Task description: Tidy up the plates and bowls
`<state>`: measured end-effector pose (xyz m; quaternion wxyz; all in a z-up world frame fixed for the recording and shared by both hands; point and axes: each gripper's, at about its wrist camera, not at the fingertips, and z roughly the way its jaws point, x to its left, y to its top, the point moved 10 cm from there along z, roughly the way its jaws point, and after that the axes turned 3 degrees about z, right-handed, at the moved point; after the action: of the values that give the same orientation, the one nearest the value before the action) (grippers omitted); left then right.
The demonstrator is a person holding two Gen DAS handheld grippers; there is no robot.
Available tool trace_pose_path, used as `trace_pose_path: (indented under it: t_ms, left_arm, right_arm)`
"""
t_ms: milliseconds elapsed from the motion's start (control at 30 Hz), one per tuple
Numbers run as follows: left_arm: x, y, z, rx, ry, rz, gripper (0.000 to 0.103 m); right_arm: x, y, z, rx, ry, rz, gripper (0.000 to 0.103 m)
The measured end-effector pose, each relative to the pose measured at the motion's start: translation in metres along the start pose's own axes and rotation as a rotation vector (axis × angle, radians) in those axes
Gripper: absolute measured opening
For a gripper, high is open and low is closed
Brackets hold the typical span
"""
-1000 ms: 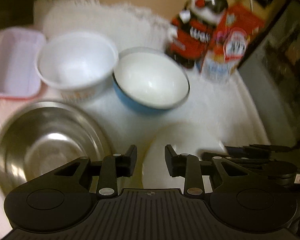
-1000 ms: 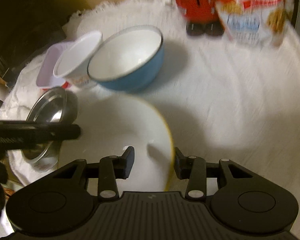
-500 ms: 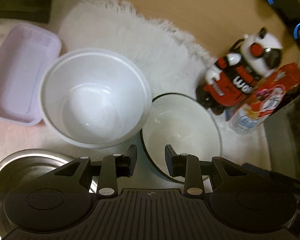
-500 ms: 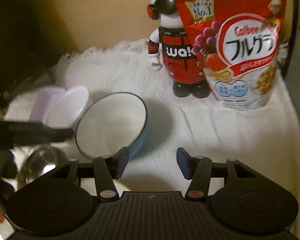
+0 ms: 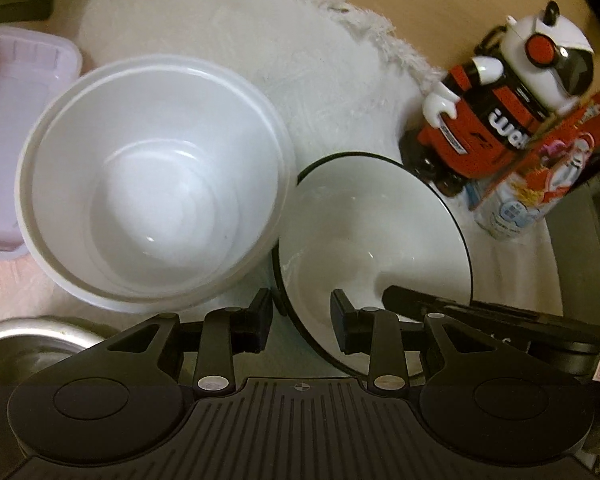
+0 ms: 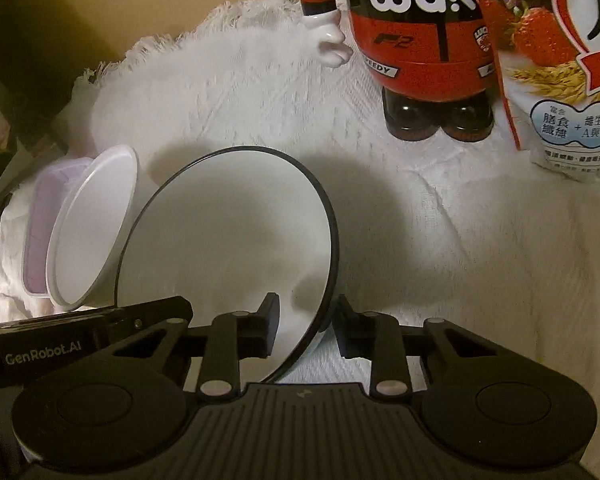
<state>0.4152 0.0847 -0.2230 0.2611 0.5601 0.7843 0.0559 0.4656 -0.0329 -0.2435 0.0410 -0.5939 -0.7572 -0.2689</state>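
A dark-rimmed bowl, white inside (image 5: 374, 236) (image 6: 228, 232), sits on the white cloth. My left gripper (image 5: 301, 316) is open and straddles its near left rim. My right gripper (image 6: 306, 326) is open and straddles its near right rim, one finger inside, one outside. A larger white plastic bowl (image 5: 152, 208) (image 6: 92, 224) stands touching it on the left. A steel bowl (image 5: 32, 344) shows at the lower left of the left wrist view. The right gripper's body (image 5: 480, 312) reaches in from the right.
A lilac plastic tray (image 5: 16, 120) (image 6: 40, 216) lies left of the white bowl. A red robot figure (image 5: 496, 108) (image 6: 416, 40) and a cereal bag (image 5: 540, 168) (image 6: 560, 60) stand behind the bowls. The white cloth (image 6: 460, 240) covers the table.
Both grippers have moved forward onto the dark-rimmed bowl, so its rim now lies between each pair of fingers. The white plate seen a second ago is out of view.
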Motion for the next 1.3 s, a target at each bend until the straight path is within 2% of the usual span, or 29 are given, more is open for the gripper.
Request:
trace_pose_path:
  t_ms: [233, 433, 700, 1033, 1300]
  left_arm:
    - [-0.037, -0.015, 0.008, 0.08, -0.08, 0.106, 0.036]
    - [-0.042, -0.006, 0.027, 0.078, -0.055, 0.124, 0.034]
    - [-0.045, -0.002, 0.056, 0.106, -0.031, 0.141, 0.036]
    - [-0.045, -0.002, 0.047, 0.102, 0.001, 0.193, 0.036]
    - [-0.059, 0.002, 0.017, 0.039, -0.013, 0.25, 0.036]
  right_arm:
    - [-0.024, -0.008, -0.032, -0.042, -0.046, 0.001, 0.028]
    - [-0.053, -0.016, -0.032, -0.01, -0.005, 0.087, 0.028]
    - [-0.046, -0.014, -0.012, 0.003, -0.001, 0.111, 0.034]
    - [-0.042, -0.011, -0.014, 0.002, -0.027, 0.1, 0.034]
    - [-0.034, -0.002, -0.05, -0.08, -0.037, 0.061, 0.034]
